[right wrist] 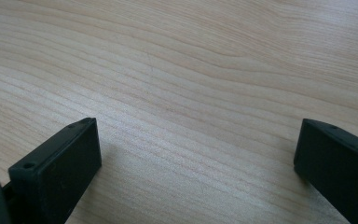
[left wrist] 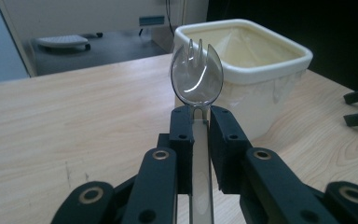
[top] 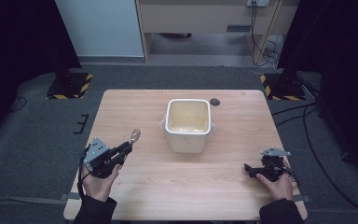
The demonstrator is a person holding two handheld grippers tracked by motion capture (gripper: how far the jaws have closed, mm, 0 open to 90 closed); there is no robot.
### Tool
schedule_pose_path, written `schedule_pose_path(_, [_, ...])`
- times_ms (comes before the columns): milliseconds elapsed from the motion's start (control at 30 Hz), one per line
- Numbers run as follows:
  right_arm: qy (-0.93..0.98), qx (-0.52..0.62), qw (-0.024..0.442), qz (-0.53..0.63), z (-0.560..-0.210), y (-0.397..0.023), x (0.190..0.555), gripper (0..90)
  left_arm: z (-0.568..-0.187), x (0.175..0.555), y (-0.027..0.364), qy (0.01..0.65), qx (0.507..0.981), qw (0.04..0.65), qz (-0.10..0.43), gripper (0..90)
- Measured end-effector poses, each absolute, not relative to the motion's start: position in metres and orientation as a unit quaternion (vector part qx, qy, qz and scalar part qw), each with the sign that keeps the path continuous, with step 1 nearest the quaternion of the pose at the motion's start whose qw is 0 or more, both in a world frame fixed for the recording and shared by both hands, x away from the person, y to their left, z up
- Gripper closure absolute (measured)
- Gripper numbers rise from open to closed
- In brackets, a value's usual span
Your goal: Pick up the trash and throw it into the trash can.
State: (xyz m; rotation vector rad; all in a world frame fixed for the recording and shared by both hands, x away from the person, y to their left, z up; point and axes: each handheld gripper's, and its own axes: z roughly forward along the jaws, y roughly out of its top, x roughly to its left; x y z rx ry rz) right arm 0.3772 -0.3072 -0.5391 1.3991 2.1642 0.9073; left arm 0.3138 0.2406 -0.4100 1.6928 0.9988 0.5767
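A clear plastic spork (left wrist: 196,79) stands between the jaws of my left gripper (left wrist: 200,121), which is shut on its handle. In the high view the spork (top: 134,136) sticks out of the left gripper (top: 126,148) at the table's left front, bowl pointing away toward the far side. A white square tub (top: 188,124) with a thin plastic liner sits in the middle of the table; the same tub (left wrist: 247,60) is just beyond the spork's bowl. My right gripper (top: 247,169) rests low at the right front, and its jaws (right wrist: 193,154) stand wide apart over bare wood.
The light wooden table (top: 144,186) has a small dark round disc (top: 214,101) near its far edge behind the tub. Grey carpet surrounds the table, with stand bases marked yellow and black (top: 70,86) at the back left and right.
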Motion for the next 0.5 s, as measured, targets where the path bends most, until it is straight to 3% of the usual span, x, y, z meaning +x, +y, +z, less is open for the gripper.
schedule_pose_path(500, [0.776, 0.501, 0.203, 0.325, -0.539, -0.307, 0.377, 0.7, -0.377, 0.335, 0.216, 0.390, 0.698, 0.546, 0.251, 79.5])
